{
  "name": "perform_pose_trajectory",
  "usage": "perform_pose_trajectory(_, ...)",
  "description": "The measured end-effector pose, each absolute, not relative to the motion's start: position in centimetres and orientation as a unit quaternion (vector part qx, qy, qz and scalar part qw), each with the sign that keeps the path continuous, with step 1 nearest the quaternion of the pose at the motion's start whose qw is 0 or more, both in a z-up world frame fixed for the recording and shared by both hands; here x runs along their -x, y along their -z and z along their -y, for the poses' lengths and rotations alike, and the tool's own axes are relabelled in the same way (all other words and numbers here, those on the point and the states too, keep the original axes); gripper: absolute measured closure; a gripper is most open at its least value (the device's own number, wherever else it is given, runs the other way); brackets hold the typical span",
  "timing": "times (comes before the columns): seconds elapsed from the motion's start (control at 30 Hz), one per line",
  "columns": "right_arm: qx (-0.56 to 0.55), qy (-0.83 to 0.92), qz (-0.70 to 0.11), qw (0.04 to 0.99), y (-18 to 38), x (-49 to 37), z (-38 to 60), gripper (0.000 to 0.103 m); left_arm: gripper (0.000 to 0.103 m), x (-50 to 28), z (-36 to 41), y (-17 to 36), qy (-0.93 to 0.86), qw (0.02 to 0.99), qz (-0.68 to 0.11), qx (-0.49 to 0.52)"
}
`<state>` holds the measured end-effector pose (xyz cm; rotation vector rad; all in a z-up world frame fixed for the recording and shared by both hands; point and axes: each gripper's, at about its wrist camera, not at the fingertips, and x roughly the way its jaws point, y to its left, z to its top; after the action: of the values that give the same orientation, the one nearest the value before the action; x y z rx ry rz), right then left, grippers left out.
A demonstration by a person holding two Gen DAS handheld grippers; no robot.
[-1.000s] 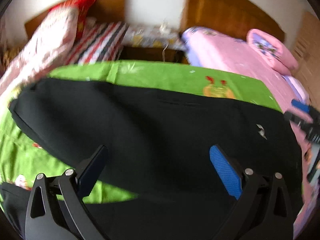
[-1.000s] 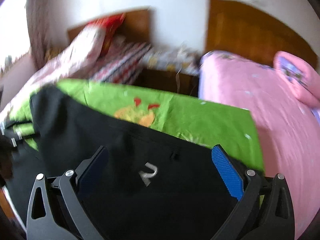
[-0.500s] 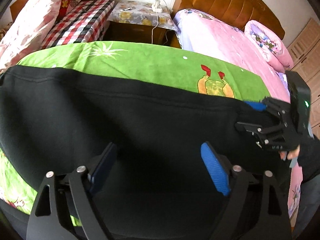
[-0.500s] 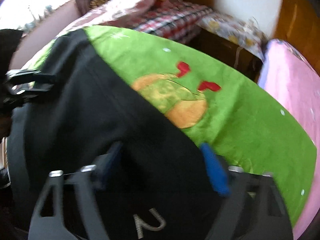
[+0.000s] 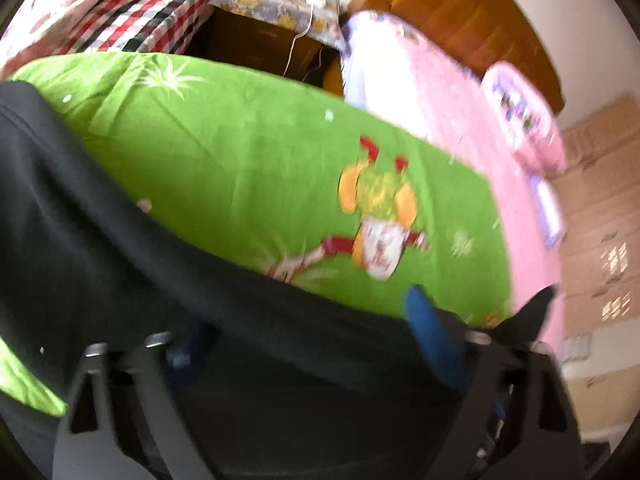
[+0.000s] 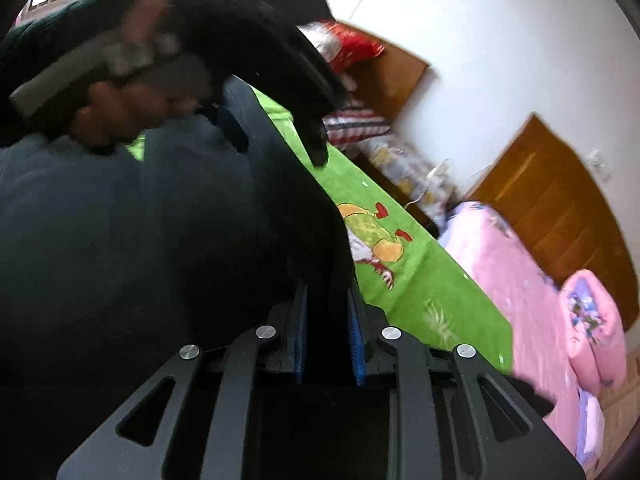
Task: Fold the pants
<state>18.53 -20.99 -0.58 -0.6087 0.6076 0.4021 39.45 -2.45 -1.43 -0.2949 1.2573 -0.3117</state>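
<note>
The black pants [image 5: 100, 240] lie on a green blanket [image 5: 260, 160], covering the lower left of the left wrist view. My left gripper [image 5: 308, 336] sits low over their near edge. Its jaws are closing, still wide apart, with black cloth lying between the blue pads [image 5: 428, 328]. In the right wrist view the pants [image 6: 140, 240] rise in a fold. My right gripper [image 6: 328, 320] is closing, and its pads pinch that fold. The left gripper [image 6: 276, 136] shows at the upper left there, held by a person's hand [image 6: 100, 112].
A pink bed [image 5: 460, 92] with a rolled pink quilt [image 6: 592, 320] runs along the right of the blanket. Behind stand a nightstand [image 5: 280, 0] with a cable, a checked cloth [image 5: 140, 12], and wooden headboards [image 6: 560, 200]. Cardboard boxes [image 5: 600, 240] stand far right.
My right gripper has gone from wide open to pinching the pants and has rolled and swung sideways. My left jaws have narrowed. More green blanket now shows beyond the pants in the left view.
</note>
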Motion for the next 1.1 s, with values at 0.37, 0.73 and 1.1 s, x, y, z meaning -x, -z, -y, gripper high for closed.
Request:
perform_pose_trajectory(0.37,0.164,-0.176,-0.280,0.929,-0.3,-11.3,22.6,0.086,0.090,-18.5,1.4,-4.1,0.163,0.922,-0.351,0.027)
perform_pose_trajectory(0.73,-0.147,-0.097,-0.308,0.935,2.7,-2.2,31.8,0.004,0.066,-11.2,-0.8,4.5,0.190,0.891,-0.410,0.048)
perform_pose_trajectory(1.1,-0.325,-0.018,-0.307,0.894,4.5,-4.8,37.9,0.025,0.024,-12.6,-6.6,4.5,0.171,0.876,-0.418,0.170)
